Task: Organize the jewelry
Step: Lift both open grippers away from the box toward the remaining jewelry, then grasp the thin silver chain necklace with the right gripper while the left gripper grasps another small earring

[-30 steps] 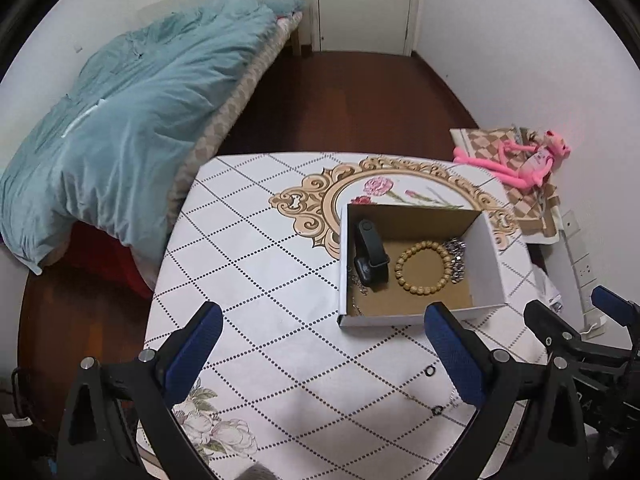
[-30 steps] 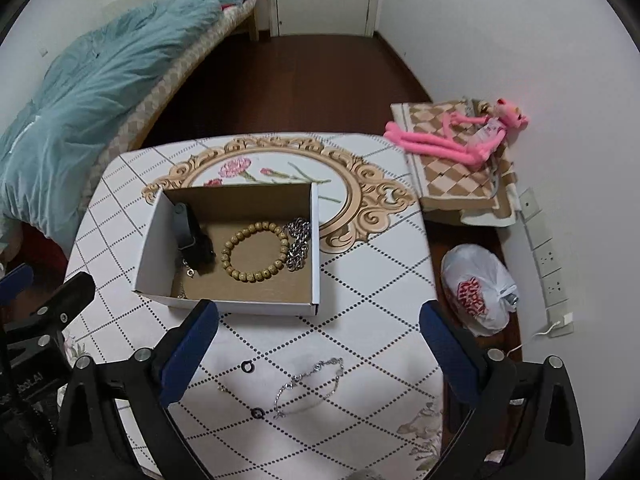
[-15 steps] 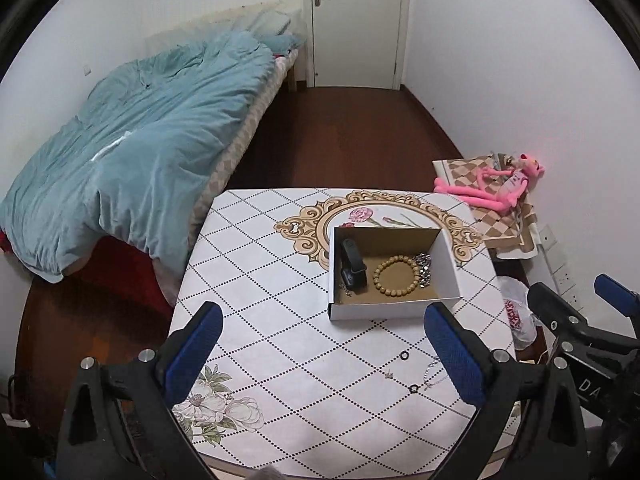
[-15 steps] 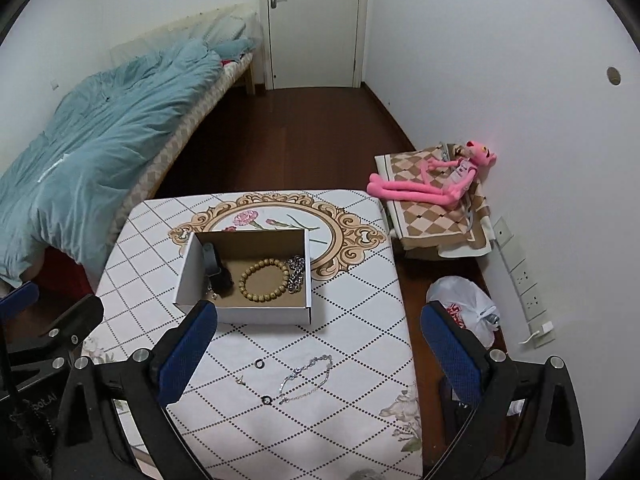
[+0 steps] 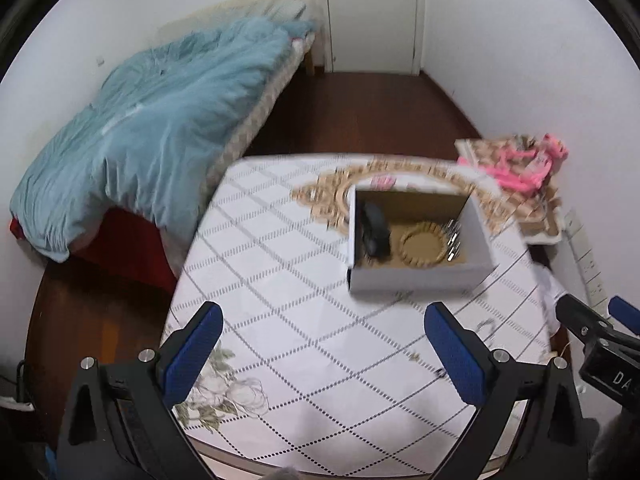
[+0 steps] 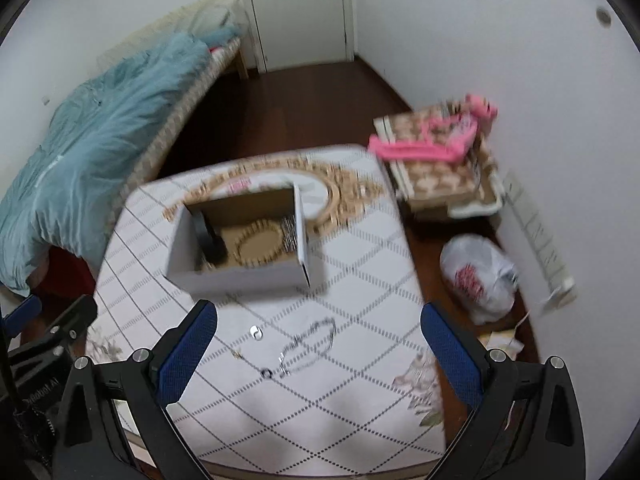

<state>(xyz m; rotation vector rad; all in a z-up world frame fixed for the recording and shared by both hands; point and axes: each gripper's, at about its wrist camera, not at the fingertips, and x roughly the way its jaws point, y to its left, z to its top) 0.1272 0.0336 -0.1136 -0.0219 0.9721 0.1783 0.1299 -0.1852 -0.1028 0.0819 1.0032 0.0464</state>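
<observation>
— Both grippers have dipped back toward the table since half a second ago; the cardboard box (image 6: 240,248) looms larger and both views smear with motion.

— What are they holding?

— Nothing. The left gripper (image 5: 320,356) and the right gripper (image 6: 316,354) each stand wide apart, hovering above the near edge of the table (image 6: 320,420). Between the right one's fingers lies a silver chain bracelet (image 6: 310,340), with a small ring (image 6: 256,333) and another dark ring (image 6: 266,373) just beside it, all loose on the cloth. A beaded bracelet (image 6: 256,244), a black wristband (image 6: 210,240) and something silvery already sit in the box.

— Risk?

— I'd judge a fast descent could scatter the rings or pinch only part of the chain, letting it slide out.

— Anything unclear?

— Blur hides the chain's clasp, and the box's near wall cuts off part of its floor.
</observation>
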